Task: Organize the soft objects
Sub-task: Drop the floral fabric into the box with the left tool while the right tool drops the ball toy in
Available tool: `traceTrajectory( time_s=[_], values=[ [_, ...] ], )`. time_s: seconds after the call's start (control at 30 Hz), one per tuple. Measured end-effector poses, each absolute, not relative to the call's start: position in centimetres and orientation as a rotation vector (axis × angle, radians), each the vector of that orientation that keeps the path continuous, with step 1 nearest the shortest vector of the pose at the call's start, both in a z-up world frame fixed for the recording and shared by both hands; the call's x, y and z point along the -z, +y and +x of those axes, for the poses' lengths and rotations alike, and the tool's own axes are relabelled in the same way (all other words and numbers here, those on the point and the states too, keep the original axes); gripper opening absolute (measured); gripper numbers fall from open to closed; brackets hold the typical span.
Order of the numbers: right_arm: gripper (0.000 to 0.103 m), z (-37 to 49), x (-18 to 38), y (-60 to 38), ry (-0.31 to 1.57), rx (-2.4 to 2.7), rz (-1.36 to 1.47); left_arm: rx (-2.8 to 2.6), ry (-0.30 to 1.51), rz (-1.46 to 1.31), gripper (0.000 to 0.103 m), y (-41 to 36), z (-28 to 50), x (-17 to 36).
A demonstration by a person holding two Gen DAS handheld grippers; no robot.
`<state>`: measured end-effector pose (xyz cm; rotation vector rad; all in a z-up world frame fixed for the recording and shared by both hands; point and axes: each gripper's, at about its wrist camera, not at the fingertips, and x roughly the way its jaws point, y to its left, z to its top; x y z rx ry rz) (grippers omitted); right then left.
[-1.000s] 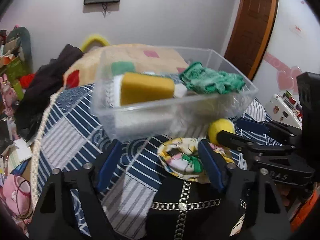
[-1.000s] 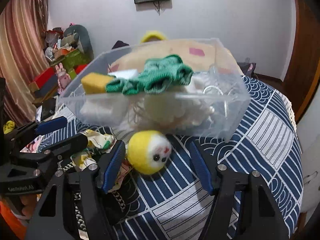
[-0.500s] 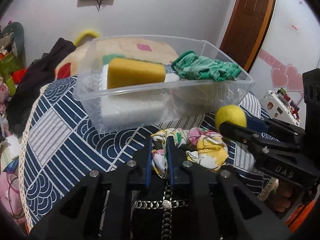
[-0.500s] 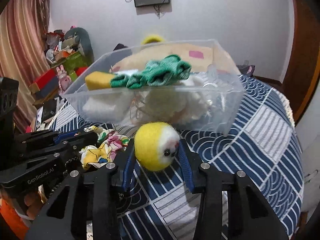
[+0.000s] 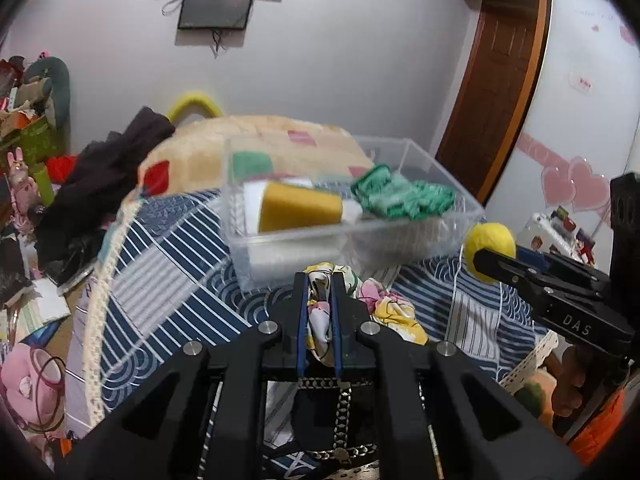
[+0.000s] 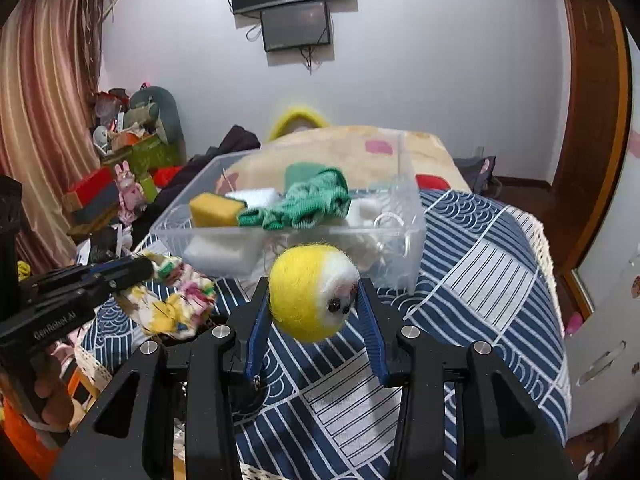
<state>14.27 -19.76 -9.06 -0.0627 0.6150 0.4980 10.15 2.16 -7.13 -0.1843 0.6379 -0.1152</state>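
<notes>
My left gripper (image 5: 319, 280) is shut on a floral cloth (image 5: 384, 308) and holds it lifted above the bed; it also shows in the right wrist view (image 6: 176, 304). My right gripper (image 6: 314, 292) is shut on a yellow and white felt ball (image 6: 310, 290), held above the bed in front of the clear plastic bin (image 6: 412, 220). The ball also shows in the left wrist view (image 5: 490, 244). The bin (image 5: 352, 236) holds a yellow sponge (image 5: 298, 208), a green knit cloth (image 5: 400, 196) and white foam pieces.
The bin stands on a blue and white patterned bedspread (image 6: 480, 280). A beige pillow (image 5: 248, 148) lies behind the bin. A black bag with a chain (image 5: 320, 400) lies under my left gripper. Clutter fills the floor at left (image 5: 32, 200). A white cabinet (image 6: 600, 340) stands at right.
Both grippers closed, the left on the floral cloth and the right on the felt ball, and both have lifted their objects off the bed.
</notes>
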Motion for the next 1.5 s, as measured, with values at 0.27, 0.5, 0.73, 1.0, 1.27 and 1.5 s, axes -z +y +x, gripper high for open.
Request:
traceTrajectory(
  time_s=[0.27, 0.5, 0.73, 1.0, 1.27, 1.5],
  values=[
    [0.038, 14.3, 7.1, -20.3, 0.549, -0.488, -0.068, 0.080, 0.543, -0.186, 0.009, 3.5, 10.1, 3.5],
    [0.038, 15.3, 5.8, -20.3, 0.508, -0.472, -0.067, 0.055, 0.511, -0.174, 0.009, 3.9, 13.0, 2.0],
    [0.038, 17.3, 5.5, -19.8, 0.504, -0.447, -0.071, 0.001, 0.526, -0.175, 0.009, 4.5, 16.7, 1.9],
    [0.038, 19.3, 4.6, -18.2, 0.483, -0.417, -0.153, -0.027, 0.549, -0.127, 0.009, 4.5, 20.1, 2.3],
    [0.038, 22.2, 6.3, -16.0, 0.551, -0.411, -0.186, -0.058, 0.592, -0.107, 0.009, 4.2, 23.5, 4.1],
    [0.039, 24.3, 8.8, -15.1, 0.676, -0.409, -0.185, -0.045, 0.673, -0.124, 0.010, 4.1, 25.5, 6.5]
  ],
)
